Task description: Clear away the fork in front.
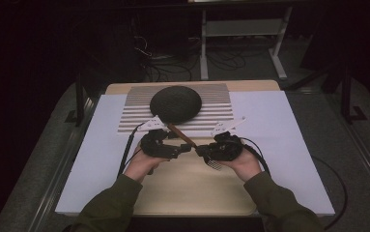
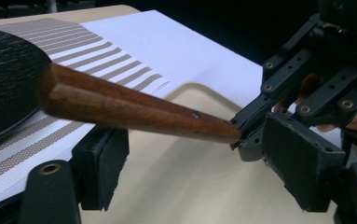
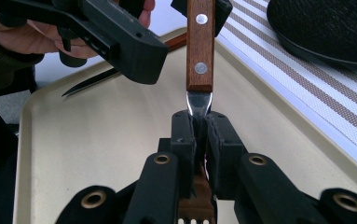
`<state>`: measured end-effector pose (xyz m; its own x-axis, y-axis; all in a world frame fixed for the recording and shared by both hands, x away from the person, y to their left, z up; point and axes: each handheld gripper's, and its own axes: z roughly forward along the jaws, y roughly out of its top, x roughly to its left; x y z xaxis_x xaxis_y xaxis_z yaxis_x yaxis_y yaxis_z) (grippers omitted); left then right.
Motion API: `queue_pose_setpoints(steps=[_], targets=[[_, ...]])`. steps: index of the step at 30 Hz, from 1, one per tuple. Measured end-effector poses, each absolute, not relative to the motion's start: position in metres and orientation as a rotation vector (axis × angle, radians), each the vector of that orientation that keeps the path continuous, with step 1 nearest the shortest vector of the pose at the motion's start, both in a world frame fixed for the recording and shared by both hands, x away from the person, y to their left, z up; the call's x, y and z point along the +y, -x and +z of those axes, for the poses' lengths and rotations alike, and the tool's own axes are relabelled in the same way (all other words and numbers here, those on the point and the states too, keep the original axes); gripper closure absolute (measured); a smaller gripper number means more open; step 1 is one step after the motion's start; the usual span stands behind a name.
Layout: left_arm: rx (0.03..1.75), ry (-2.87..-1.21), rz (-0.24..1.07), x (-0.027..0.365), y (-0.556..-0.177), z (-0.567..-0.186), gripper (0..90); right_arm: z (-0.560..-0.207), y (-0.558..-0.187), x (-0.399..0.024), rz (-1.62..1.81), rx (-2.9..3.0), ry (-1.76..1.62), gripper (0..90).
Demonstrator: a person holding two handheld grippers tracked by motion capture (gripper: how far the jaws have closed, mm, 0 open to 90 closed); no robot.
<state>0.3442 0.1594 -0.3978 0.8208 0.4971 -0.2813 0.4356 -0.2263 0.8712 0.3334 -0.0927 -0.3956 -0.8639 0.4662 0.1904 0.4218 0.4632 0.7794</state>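
High view: above near edge, facing far, whole table (image 1: pixel 289 145). Gripper views: close, low, facing each other; share wooden handle (image 2: pixel 134 109).

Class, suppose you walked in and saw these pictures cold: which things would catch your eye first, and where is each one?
First, the fork's wooden handle stretched between the two grippers at the table's middle, above the beige tray. The right gripper is shut on the fork's metal neck, while the left gripper's pads flank the handle without pressing it. Behind them, a dark round plate sits on a striped mat.
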Motion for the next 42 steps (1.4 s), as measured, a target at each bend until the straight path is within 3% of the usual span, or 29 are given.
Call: queue_pose_setpoints(steps=[27, 42], targets=[[0.767, -1.765, -0.030, 0.162, -0.346, -0.398, 64.5, -0.398, -0.330, -0.077, 1.348, 2.633, -0.768, 81.5], [0.745, -1.726, -0.075, 0.162, -0.346, -0.397, 74.8, -0.399, -0.331, -0.074, 1.334, 2.637, -0.749, 81.5]])
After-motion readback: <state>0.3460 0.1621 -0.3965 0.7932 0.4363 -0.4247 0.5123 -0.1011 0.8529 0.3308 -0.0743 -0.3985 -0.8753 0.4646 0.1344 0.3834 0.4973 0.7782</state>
